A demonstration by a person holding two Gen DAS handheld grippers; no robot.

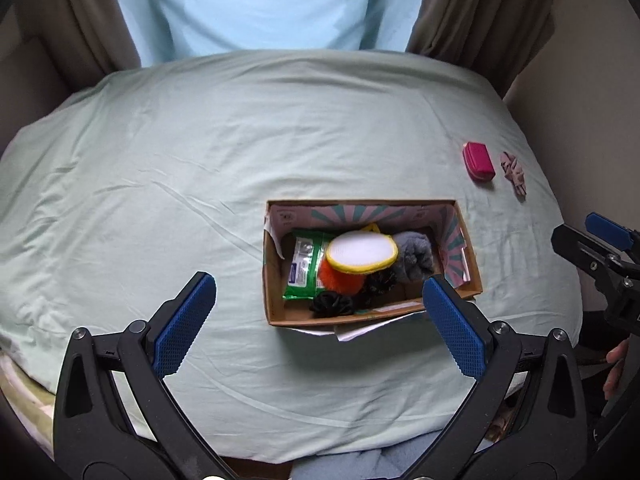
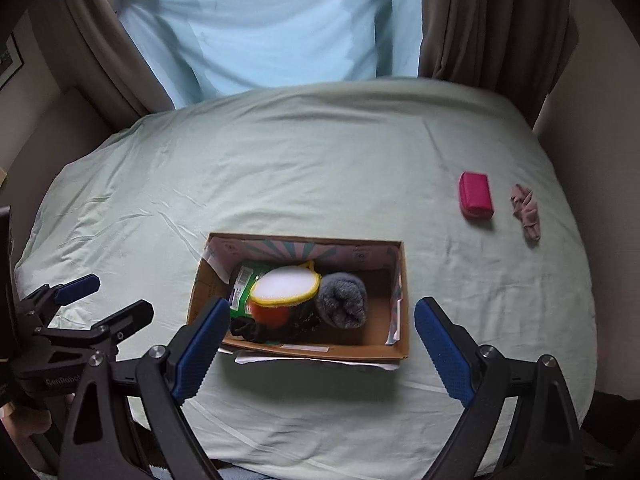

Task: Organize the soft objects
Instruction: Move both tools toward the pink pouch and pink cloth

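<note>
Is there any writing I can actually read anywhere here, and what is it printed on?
"GenRobot", cut off at the picture's edge: on the black body of the left gripper, in the right wrist view.
Green packet in the cardboard box: its white and blue label is too blurred to read.
Box's printed inner walls: small marks, unreadable.

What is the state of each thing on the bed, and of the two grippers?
Brown cardboard box: open, partly filled.
Grey rolled sock: in the box.
White round pad with yellow rim: on top of the pile in the box.
Green wipes packet: lying in the box.
Pink rectangular case: closed, outside the box.
Beige crumpled cloth: outside the box.
Left gripper: open, empty.
Right gripper: open, empty.
</note>
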